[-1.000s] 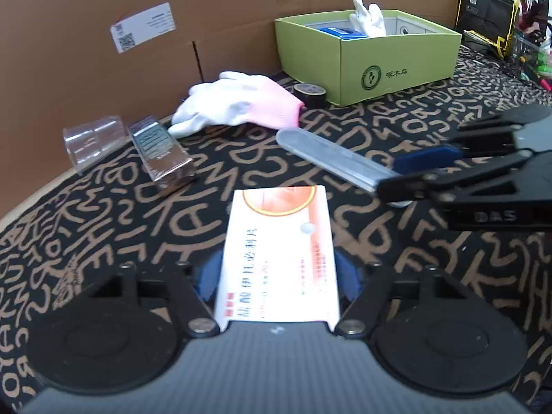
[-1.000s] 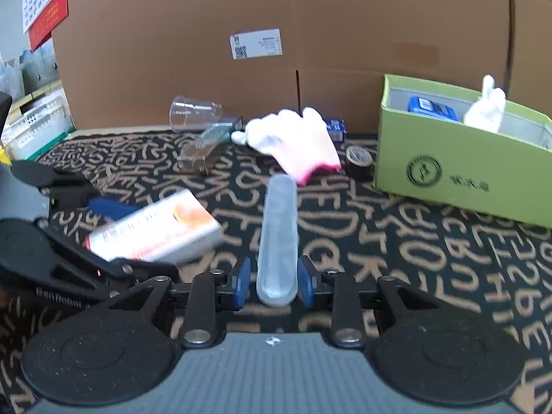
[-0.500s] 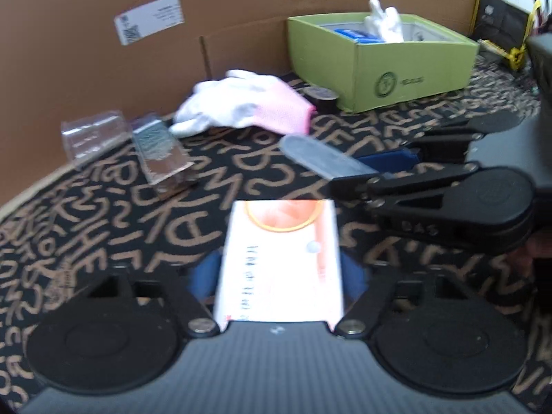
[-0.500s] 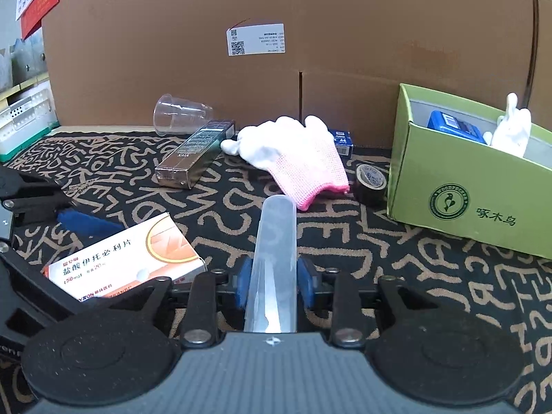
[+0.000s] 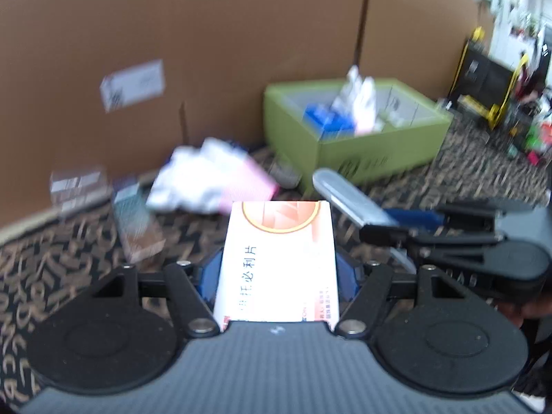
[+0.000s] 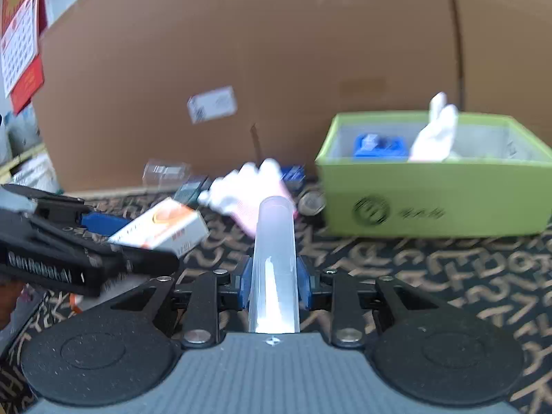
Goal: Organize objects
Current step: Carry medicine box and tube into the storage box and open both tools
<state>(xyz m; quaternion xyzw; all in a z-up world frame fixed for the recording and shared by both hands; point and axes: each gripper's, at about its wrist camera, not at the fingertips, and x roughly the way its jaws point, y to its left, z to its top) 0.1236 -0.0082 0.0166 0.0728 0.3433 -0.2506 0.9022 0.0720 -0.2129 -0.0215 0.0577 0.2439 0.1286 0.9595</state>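
Observation:
My left gripper [image 5: 278,269] is shut on a white and orange medicine box [image 5: 277,258], held off the patterned cloth. The same medicine box [image 6: 162,229] and left gripper [image 6: 103,238] show at the left of the right wrist view. My right gripper [image 6: 274,276] is shut on a long clear plastic tube [image 6: 275,258] that points ahead; that tube [image 5: 348,200] and right gripper [image 5: 396,224] appear at the right of the left wrist view. A green open box [image 6: 431,193] stands ahead right, holding a blue pack [image 6: 377,145] and a white glove [image 6: 436,131]. The green box [image 5: 362,148] is also ahead in the left view.
A white and pink glove [image 5: 210,186], a clear cup [image 5: 77,183], a shiny long packet [image 5: 136,220] and a tape roll [image 6: 310,201] lie on the patterned cloth [image 6: 448,276] by the cardboard wall [image 6: 276,51]. A small blue box [image 6: 292,172] sits behind the glove.
Both grippers have risen with their loads and the views are blurred by motion. The green box now shows its inside from above. The right gripper has come nearer the left one.

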